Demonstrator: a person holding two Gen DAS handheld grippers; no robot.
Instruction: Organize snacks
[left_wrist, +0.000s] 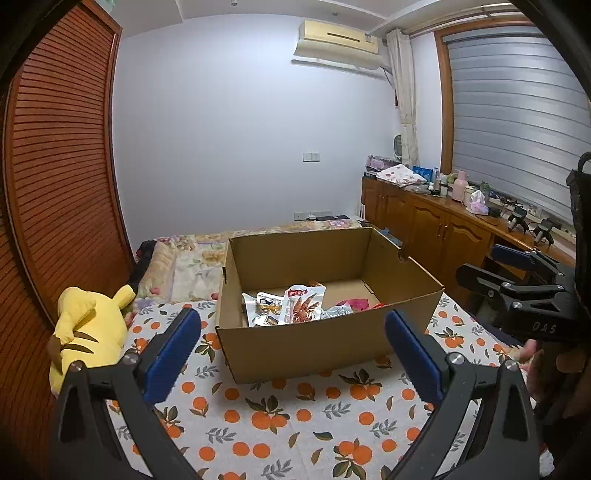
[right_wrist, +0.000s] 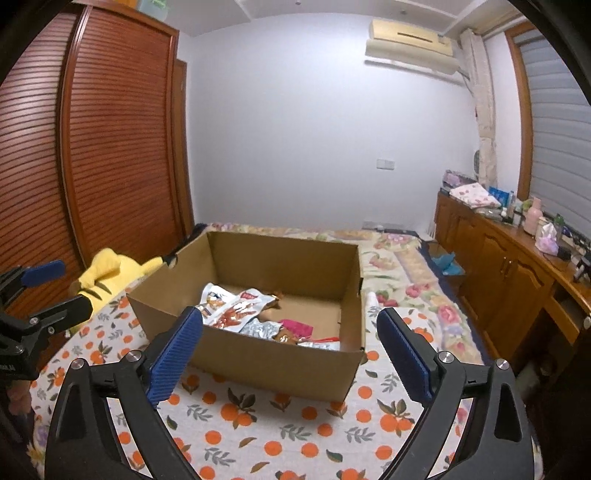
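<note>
The left gripper (left_wrist: 293, 330), with black arms and blue ribbed pads, stood spread wide and held nothing at the bottom of its frame; the right gripper (right_wrist: 290, 330), built the same, was likewise spread and empty. Both hovered above an orange-patterned white cloth (left_wrist: 280, 417). Just beyond the fingertips, at frame centre, sat an open brown cardboard box (left_wrist: 325, 343) on that cloth. Inside it lay crinkled foil snack packets (left_wrist: 291, 304), silver, white, red and pink, heaped toward the near wall. At the left edge, a yellow plush toy (left_wrist: 88, 328) lay beside the box.
</note>
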